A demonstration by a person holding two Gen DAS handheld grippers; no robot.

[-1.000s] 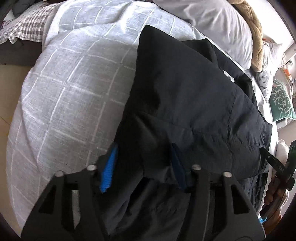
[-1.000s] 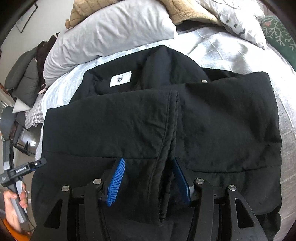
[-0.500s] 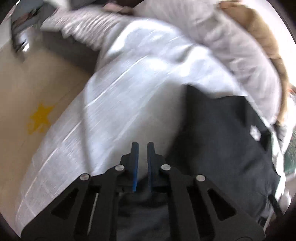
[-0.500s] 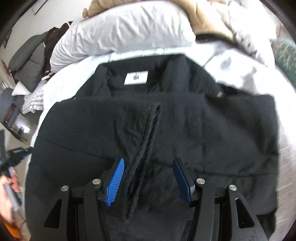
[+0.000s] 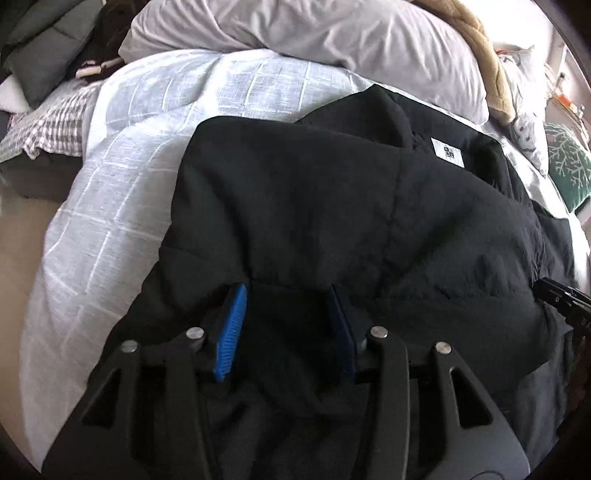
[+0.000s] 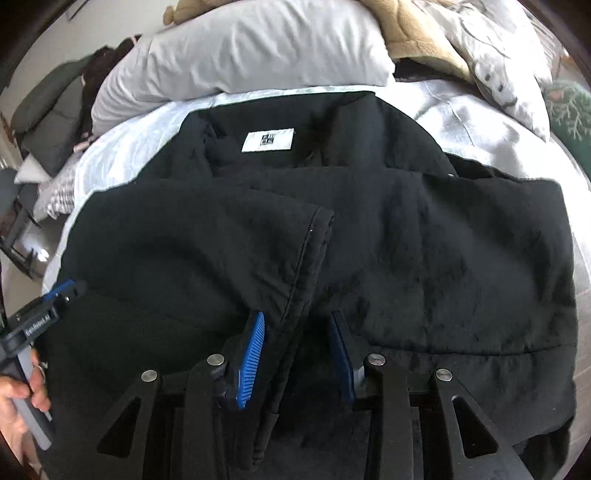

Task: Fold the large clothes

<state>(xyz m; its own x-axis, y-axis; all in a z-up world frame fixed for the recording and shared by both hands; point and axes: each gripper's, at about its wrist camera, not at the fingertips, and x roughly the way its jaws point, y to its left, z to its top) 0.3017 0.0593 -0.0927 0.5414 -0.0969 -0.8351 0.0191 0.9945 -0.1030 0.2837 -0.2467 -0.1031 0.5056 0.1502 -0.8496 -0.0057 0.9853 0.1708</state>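
A large black jacket [image 5: 332, 206] lies spread on the bed, collar and white label [image 5: 447, 152] at the far side. In the right wrist view the jacket [image 6: 424, 236] has a sleeve cuff [image 6: 317, 229] folded across its front, below the label [image 6: 268, 140]. My left gripper [image 5: 286, 325] is open over the jacket's near left hem, with fabric between the blue pads. My right gripper [image 6: 295, 354] is open over the near hem, with the sleeve's seam running between its fingers. The left gripper also shows in the right wrist view [image 6: 55, 295].
A white grid-pattern duvet [image 5: 122, 192] covers the bed. A grey pillow [image 5: 314, 33], a tan fleece blanket [image 5: 480, 48] and a green cushion [image 5: 565, 166] lie at the far side. Beige floor [image 5: 18, 258] is to the left.
My left gripper swung off to the left and shut half a second ago; it is now back over the jacket's hem and open. The right gripper stayed open and shifted slightly.
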